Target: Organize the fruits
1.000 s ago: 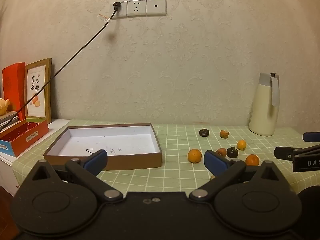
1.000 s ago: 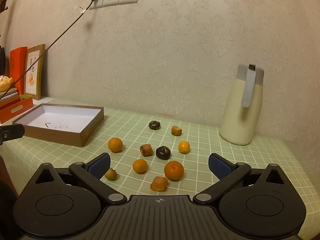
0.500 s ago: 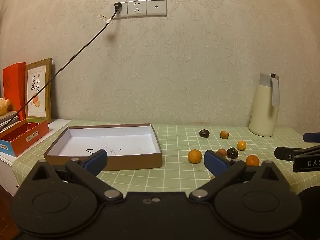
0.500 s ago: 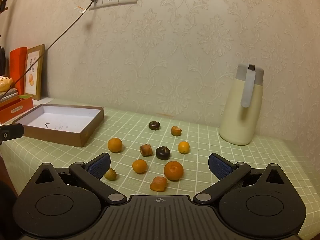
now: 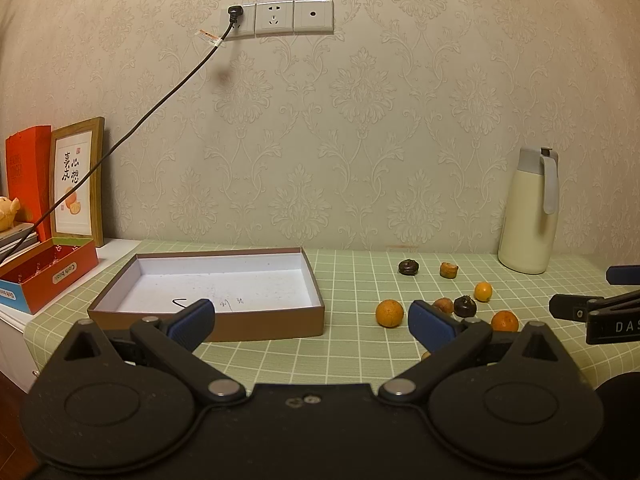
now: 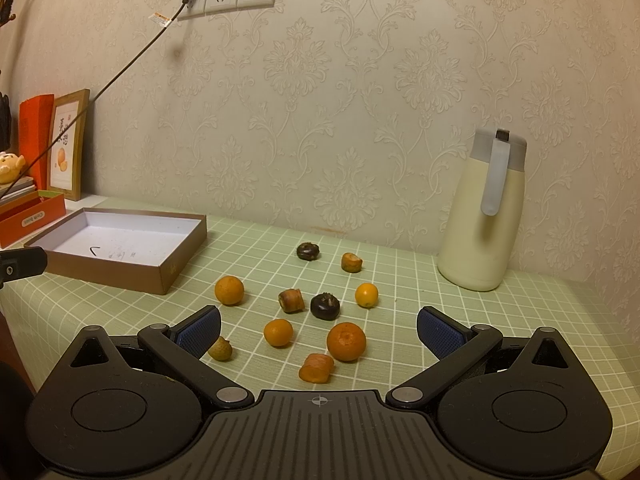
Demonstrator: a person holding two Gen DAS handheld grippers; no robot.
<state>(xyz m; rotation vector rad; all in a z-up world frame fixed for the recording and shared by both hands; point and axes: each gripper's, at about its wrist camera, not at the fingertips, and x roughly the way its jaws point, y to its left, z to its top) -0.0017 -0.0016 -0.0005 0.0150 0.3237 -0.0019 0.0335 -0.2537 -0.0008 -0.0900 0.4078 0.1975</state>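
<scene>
Several small fruits lie loose on the green checked tablecloth (image 6: 520, 320): an orange (image 6: 346, 341), a smaller orange (image 6: 278, 332), another orange (image 6: 229, 290) near the box, a kumquat (image 6: 367, 295), two dark fruits (image 6: 325, 306) (image 6: 308, 251) and brownish pieces (image 6: 317, 367). An empty brown box (image 5: 208, 292) with a white inside lies at the left. My right gripper (image 6: 318, 330) is open and empty just in front of the fruits. My left gripper (image 5: 310, 320) is open and empty, in front of the box's right corner. The right gripper's fingers (image 5: 576, 312) show at the right of the left wrist view.
A cream thermos jug (image 6: 486, 216) stands at the back right by the wall. A framed picture (image 5: 76, 184), an orange box (image 5: 44, 276) and books sit on a white ledge at the left. A black cable (image 5: 132, 132) hangs from the wall socket.
Both grippers have risen slightly, so the table looks a bit lower. Nothing on the table has moved.
</scene>
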